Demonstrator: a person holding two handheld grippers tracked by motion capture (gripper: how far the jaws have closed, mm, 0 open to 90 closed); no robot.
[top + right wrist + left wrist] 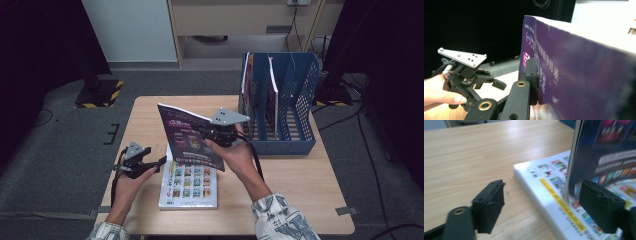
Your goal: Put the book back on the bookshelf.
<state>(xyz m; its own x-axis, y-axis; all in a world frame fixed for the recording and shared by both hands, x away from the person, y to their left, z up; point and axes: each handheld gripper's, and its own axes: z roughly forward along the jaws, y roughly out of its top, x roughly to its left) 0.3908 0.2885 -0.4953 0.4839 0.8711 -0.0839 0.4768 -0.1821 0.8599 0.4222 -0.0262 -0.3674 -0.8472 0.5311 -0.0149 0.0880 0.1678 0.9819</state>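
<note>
My right hand-held gripper (216,134) pinches the thin, floppy purple magazine (190,141) near its edge above the surface (300,175), left hand-held gripper (156,162) wide open, so I'd grip closer to the spine.

Wooden table (300,190) carries it all: a flat magazine (189,186) with a white picture-grid cover lies just beside the left gripper's (159,161) fingertips, and a blue file rack (282,145) stands beyond the right gripper's (202,131) fingers.
</note>
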